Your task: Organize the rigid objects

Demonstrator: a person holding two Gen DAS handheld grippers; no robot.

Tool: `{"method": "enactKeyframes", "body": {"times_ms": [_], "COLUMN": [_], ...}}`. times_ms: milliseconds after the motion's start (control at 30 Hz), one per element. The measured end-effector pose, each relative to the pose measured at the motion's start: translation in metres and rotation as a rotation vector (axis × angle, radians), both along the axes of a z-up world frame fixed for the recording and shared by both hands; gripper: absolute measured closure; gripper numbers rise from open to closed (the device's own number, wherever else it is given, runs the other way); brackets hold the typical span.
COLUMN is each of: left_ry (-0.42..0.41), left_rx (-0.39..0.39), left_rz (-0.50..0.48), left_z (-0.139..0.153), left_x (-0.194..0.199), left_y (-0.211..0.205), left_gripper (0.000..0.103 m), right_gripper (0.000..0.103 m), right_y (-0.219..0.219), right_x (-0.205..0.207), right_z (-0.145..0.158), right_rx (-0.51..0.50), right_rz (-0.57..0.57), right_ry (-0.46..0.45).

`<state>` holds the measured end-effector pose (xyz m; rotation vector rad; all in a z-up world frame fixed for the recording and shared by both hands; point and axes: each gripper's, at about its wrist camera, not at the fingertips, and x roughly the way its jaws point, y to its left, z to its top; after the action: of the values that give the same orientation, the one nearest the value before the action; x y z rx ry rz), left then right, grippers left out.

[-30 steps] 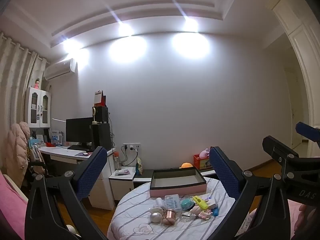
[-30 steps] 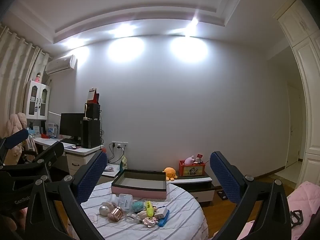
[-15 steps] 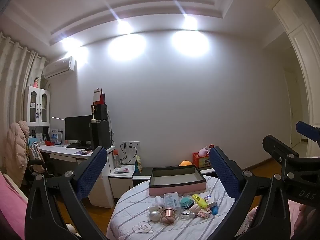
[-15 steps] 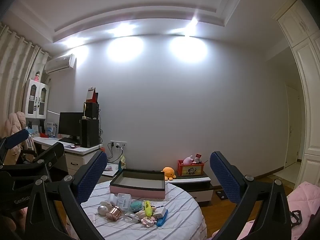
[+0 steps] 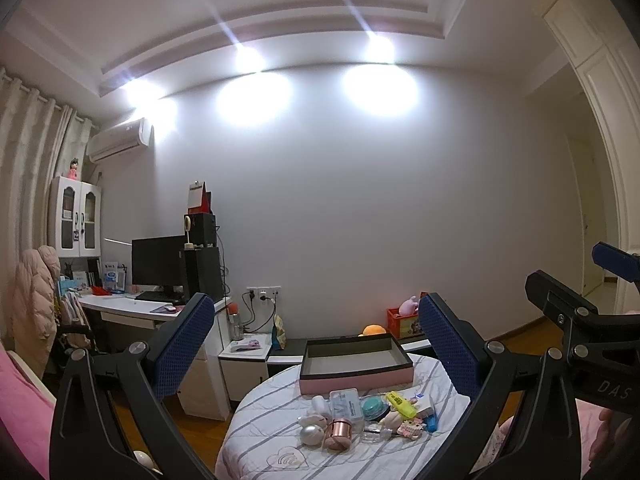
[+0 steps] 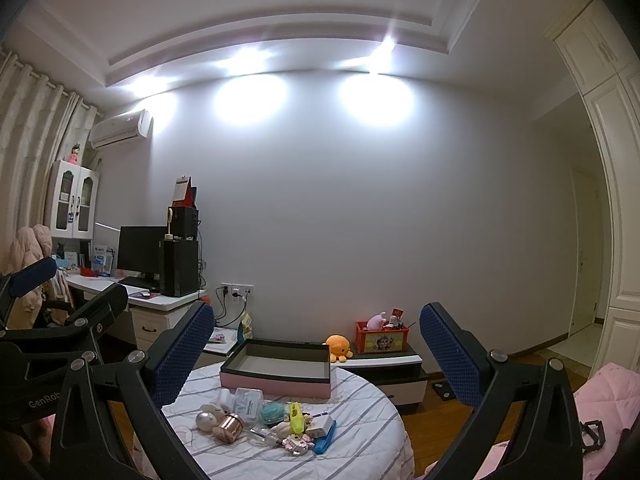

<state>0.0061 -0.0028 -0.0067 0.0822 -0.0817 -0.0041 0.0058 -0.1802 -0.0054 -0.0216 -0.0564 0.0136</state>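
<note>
Left view: left gripper (image 5: 312, 354) spread wide, empty, well short of the clutter (image 5: 364, 416) on the round table (image 5: 280, 456).
Box (image 5: 356, 364): empty, behind the clutter.
Right view: right gripper (image 6: 312, 360) equally spread, holding nothing.
Advice: lower first; probably take the outermost item, the blue one (image 6: 325, 438).

Small items (image 5: 362, 416) heaped on the round table (image 5: 256, 456) too small to identify, table's 6 o'clock edge cut off, box (image 6: 276, 364) floor hidden behind its near wall
</note>
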Motion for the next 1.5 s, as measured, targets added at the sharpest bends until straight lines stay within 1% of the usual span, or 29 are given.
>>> {"method": "enactKeyframes", "body": {"times_ms": [33,733,1500], "left_ry": [0.002,-0.001,0.009], "left_rx": [-0.001,-0.005,-0.007], "left_rz": [0.001,0.001,-0.005], "left_z": [0.0047,0.0074,0.0021], "left_x": [0.0004,-0.0028,-0.0007], "left_y": [-0.0006,-0.0006,0.0037], "left_gripper": [0.0,0.0,0.0], "right_gripper": [0.0,0.0,0.0], "right_y": [-0.0002,-0.0009,0.0011], "right_x": [0.0002,-0.0008,0.005], "right_z": [0.0,-0.0008,-0.0043], "right_rx": [0.0,-0.002,-0.006], "right_rz": [0.0,0.004,0.0], "right_ry": [0.0,0.004,0.014]}}
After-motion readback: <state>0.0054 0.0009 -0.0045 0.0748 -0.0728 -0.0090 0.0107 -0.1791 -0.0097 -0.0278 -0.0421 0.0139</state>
